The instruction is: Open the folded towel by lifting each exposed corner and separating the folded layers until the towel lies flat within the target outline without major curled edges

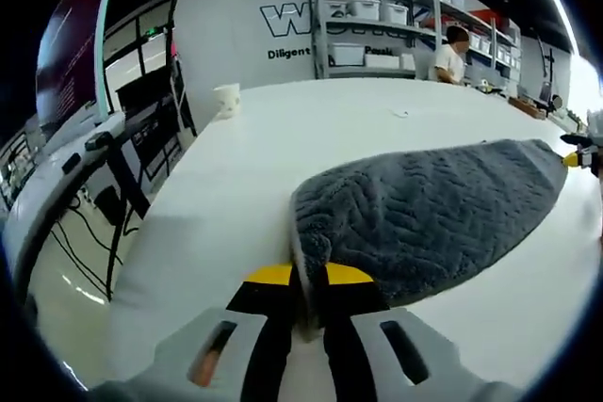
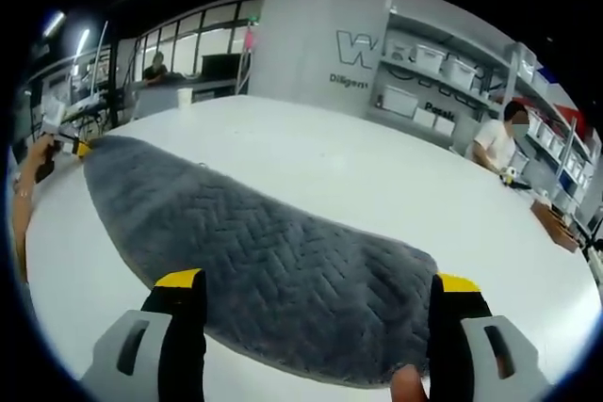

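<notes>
- Left tool (image 1: 309,294): jaws together, clamped on towel (image 1: 424,209) corner, bottom centre of left gripper view.
- Right tool (image 2: 316,313): jaws wide apart, straddling towel's near end, nothing held.
- Towel on white counter (image 1: 311,129); long axis runs tool to tool.
- Wall text partly legible: "Diligent".

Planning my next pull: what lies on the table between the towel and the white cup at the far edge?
In the left gripper view, only bare white table lies between the grey towel and the white cup; nothing sits on that stretch.
</notes>
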Demonstrator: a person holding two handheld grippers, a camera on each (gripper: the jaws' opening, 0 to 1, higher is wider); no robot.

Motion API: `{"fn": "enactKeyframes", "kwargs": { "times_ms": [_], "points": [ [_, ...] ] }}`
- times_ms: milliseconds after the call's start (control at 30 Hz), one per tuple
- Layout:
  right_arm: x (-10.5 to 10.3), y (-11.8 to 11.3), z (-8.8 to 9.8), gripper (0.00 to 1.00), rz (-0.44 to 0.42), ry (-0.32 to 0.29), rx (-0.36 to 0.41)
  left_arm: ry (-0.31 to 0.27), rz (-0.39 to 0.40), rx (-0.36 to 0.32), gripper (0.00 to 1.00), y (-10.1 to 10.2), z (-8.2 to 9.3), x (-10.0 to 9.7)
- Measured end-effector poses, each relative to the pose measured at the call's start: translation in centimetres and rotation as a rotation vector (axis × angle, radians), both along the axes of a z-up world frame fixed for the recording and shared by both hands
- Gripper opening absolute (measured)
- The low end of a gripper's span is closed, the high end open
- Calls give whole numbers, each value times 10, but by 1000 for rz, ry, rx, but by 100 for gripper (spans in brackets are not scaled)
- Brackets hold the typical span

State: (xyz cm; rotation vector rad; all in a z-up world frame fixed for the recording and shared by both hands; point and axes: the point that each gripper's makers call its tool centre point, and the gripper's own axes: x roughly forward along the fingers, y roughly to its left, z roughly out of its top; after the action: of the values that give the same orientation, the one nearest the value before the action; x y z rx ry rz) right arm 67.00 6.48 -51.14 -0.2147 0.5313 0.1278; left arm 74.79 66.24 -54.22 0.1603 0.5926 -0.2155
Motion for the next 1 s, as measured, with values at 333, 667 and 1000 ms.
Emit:
{"fn": "enactKeyframes", "kwargs": {
  "times_ms": [333,667,1000],
  "points": [
    [-1,0,0,97,6,6,-5,44,-86,90,9,1,-6,-3],
    [-1,0,-3,99,10,19,-7,78,-151,108,9,13,-6,-16],
    [-3,-7,2,99,-15,-2,5,93,-134,101,9,31,-7,-26]
  ]
}}
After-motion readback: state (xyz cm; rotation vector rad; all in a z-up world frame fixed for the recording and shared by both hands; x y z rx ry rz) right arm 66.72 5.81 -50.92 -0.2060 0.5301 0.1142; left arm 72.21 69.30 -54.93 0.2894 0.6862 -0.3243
